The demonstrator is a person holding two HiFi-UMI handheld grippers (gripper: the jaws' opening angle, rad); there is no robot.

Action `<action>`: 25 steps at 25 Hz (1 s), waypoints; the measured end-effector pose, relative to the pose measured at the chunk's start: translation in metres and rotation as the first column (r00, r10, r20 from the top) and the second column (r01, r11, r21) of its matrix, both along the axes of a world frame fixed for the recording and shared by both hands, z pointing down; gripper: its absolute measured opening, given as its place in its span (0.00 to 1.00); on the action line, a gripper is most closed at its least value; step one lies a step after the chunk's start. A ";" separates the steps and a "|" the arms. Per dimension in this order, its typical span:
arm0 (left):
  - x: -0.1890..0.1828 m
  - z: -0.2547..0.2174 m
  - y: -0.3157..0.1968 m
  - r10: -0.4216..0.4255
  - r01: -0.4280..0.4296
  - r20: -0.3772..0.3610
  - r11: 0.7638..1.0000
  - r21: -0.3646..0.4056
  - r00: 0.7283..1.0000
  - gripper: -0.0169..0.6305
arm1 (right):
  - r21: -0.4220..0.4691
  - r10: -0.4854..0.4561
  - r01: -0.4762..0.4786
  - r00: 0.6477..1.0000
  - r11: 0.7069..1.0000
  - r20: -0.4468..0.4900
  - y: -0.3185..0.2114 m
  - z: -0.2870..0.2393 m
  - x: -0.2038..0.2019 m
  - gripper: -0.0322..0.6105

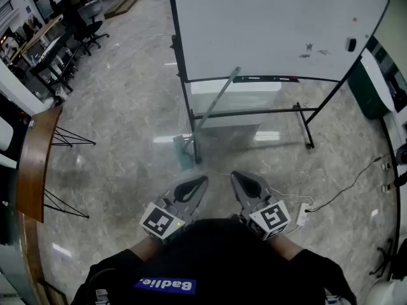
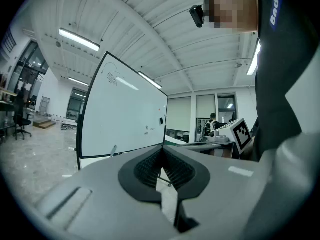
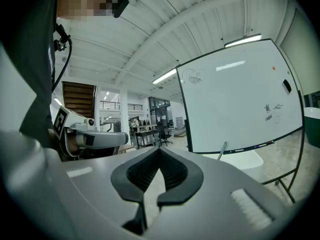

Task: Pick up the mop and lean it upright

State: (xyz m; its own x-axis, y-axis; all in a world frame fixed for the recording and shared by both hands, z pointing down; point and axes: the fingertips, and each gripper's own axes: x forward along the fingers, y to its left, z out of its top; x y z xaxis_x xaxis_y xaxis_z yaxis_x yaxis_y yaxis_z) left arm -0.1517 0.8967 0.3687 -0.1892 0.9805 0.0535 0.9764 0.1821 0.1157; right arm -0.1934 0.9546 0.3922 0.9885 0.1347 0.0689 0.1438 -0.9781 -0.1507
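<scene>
Nearest the head camera is the person's dark shirt, filling the bottom of the frame. Just beyond it, both tongs are held side by side at chest level, tips pointing forward.

Left gripper: jaws together, nothing between the pads; its own view confirms this. Right gripper: jaws likewise together and empty. Neither tool touches the mop.

On the floor to the right of the right gripper lies a white power strip, with a dark cable running off to the right. At the left edge stands a wooden table on thin black legs.

Further forward, well apart from both grippers, is the mop. Its head rests on the floor beside the foot of the whiteboard stand's left post. Its handle slopes up to the right and meets the lower edge of the whiteboard. The mop is tilted, not vertical. A white box sits below and behind the board.

Farthest off, at upper left, are desks and office chairs.
</scene>
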 end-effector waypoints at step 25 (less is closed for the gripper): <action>-0.003 0.004 -0.012 -0.024 0.024 -0.016 1.000 -0.001 1.000 0.06 | 0.021 -0.018 0.018 1.000 1.000 -0.015 -0.010 0.009 -0.003 0.06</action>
State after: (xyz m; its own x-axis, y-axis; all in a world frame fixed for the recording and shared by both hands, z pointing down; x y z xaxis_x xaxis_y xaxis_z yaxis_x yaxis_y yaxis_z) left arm -0.1543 0.8844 0.3729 -0.1644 0.9848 0.0559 0.9823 0.1582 0.1004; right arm -0.1966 0.9443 0.4014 0.9917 0.1154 0.0572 0.1237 -0.9770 -0.1736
